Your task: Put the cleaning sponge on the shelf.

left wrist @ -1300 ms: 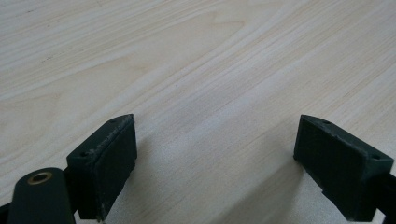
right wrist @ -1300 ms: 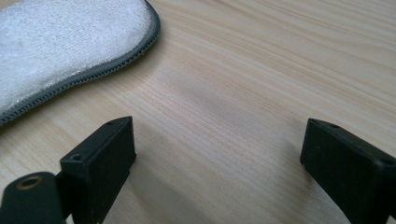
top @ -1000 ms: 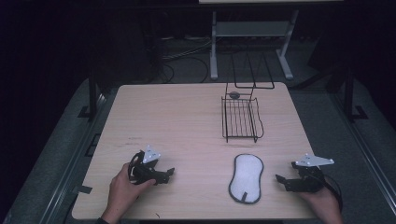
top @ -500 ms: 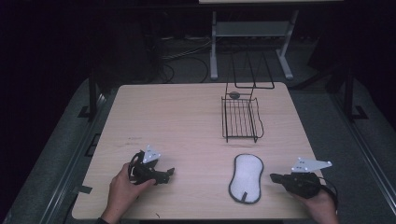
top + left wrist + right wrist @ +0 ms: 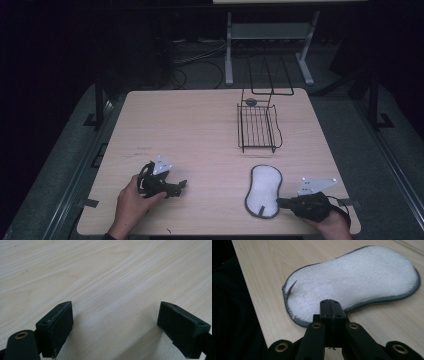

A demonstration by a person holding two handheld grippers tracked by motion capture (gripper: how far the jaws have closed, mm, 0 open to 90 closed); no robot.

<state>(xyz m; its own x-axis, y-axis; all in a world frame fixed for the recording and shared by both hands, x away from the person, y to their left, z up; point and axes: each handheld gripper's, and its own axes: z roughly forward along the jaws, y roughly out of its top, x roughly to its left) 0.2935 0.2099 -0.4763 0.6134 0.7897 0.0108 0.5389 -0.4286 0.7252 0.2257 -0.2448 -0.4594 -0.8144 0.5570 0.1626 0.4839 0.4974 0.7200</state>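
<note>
While one white, grey-edged scrubbing pad (image 5: 263,190) lies flat near the table's (image 5: 190,125) front edge, the right gripper (image 5: 281,202) sits just beside it, jaws pressed together on nothing. One wire rack (image 5: 258,127) stands behind. The left gripper (image 5: 181,185), well apart, rests jaws spread.

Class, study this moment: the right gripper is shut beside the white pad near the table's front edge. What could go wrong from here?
1. The right gripper has its fingers pressed together at the rim of the white peanut-shaped pad with grey trim; pushing on like this could slide the pad instead of gripping it.
2. The pad lies near the front edge of the pale wooden table, so a shove might tip it off.
3. The left gripper sits open and apart, unable to steady it.
</note>
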